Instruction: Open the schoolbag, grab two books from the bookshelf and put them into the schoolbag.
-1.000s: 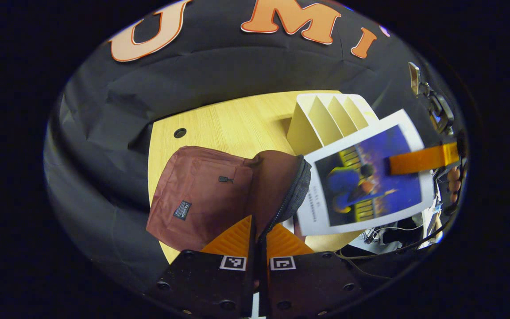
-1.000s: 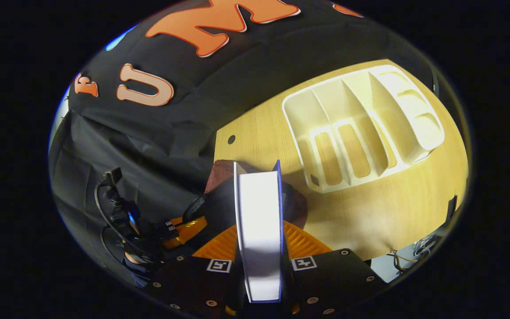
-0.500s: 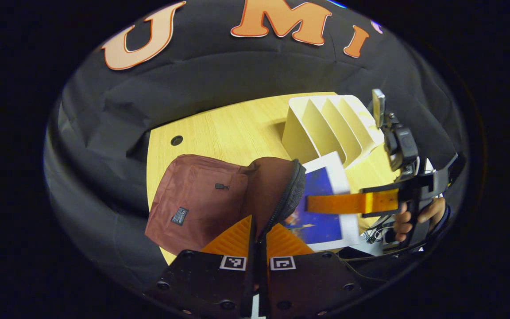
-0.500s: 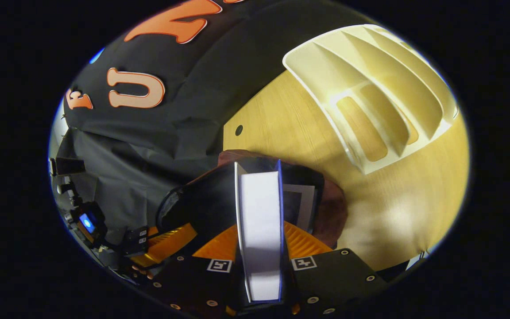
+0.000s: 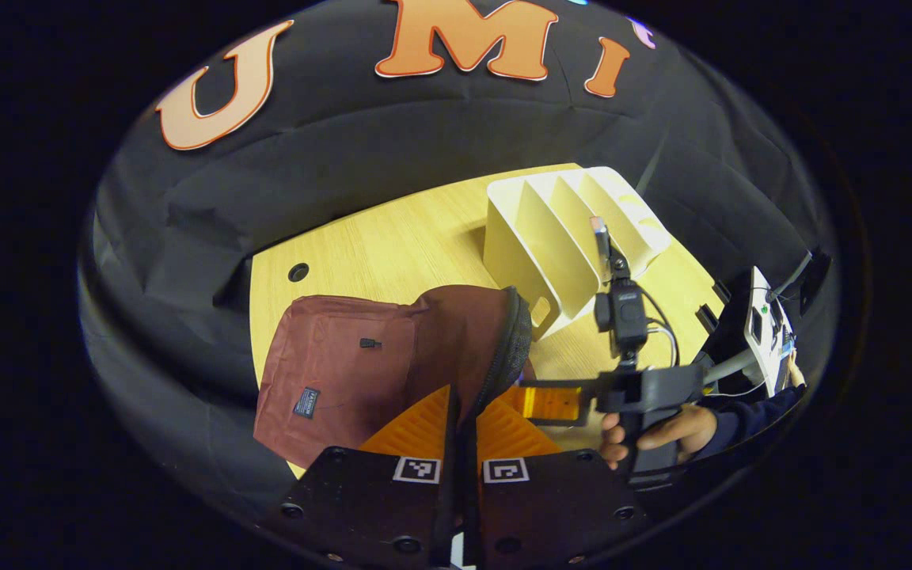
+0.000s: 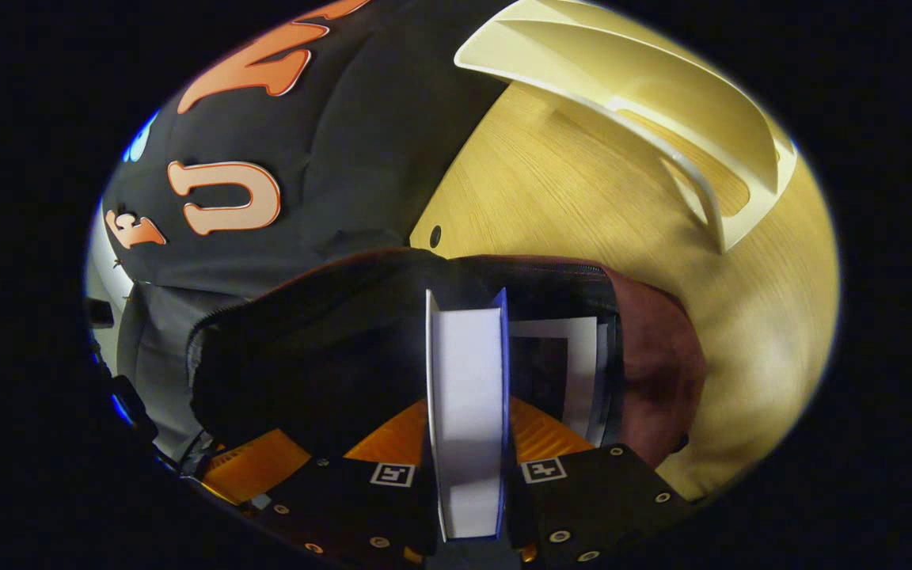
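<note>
1. The left gripper, at the bottom centre of the left gripper view, has its fingers clenched on the zip edge of the schoolbag, apparently to hold the mouth open.
2. The right gripper grasps a book low centre, spine-up, its far end in the bag's mouth beside another book.
3. The bookshelf stands empty on the worktop.

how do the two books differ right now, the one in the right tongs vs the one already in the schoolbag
The book in the right tongs shows its white page edge end on, clamped between the right tongs at the schoolbag mouth. The other book already sits inside, free of any grip, showing a white-bordered cover beside the first. Both stand upright within the bag's opening.
</note>
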A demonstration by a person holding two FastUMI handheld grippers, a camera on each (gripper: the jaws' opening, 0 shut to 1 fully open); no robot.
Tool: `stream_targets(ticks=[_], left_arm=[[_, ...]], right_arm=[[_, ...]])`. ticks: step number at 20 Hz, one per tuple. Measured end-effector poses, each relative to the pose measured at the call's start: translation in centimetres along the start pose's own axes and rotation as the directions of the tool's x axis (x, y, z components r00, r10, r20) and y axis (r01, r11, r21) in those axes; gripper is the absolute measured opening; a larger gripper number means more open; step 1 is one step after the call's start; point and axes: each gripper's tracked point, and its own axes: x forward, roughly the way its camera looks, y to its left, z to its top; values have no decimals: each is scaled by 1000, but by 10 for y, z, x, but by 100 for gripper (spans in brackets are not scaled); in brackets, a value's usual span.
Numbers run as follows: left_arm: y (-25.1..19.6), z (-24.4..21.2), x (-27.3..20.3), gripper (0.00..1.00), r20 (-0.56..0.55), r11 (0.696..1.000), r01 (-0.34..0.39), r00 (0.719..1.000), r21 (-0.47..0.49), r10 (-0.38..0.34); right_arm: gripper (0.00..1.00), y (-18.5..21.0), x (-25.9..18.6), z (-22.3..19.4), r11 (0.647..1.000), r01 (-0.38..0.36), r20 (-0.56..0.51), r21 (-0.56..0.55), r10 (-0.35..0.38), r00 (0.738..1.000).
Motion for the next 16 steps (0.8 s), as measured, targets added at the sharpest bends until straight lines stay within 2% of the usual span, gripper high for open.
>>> stream_targets(ticks=[3,5,6,7,8,9,10,11,13,15,16], left_arm=[[-5,1,3,6,1,1000,9,1000,5,-9],[-5,-5,7,6,-8,1000,11,1000,-16,-11],[-6,-7,7,6,-5,999,17,1000,-30,-18],[-4,-7,7,6,0,999,17,1000,-39,-17],[-1,-8,7,11,5,999,12,1000,-45,-12],[1,-8,8,6,10,998,9,1000,-55,-9],[3,-8,9,6,18,998,12,1000,-61,-11],[3,-7,9,6,25,997,16,1000,-70,-15],[0,-7,12,11,42,996,21,999,-81,-17],[-8,-9,12,21,53,994,26,998,-107,-20],[-17,-9,11,29,64,992,36,998,-118,-29]], right_arm=[[37,-1,21,-9,998,8,5,-55,-7,1000],[39,-16,35,-9,990,96,31,-102,-93,995],[45,-19,34,-9,987,119,29,-109,-116,993],[64,-23,28,-9,981,149,32,-127,-146,989],[68,-30,26,-5,972,180,42,-150,-176,983],[74,-35,19,-4,965,200,47,-170,-195,980],[75,-39,14,1,958,220,60,-184,-212,975],[86,-45,6,5,948,246,67,-204,-237,969],[96,-51,-9,19,929,286,108,-235,-267,958],[97,-50,-23,32,915,303,145,-267,-273,951],[97,-49,-32,39,907,309,161,-288,-272,949]])
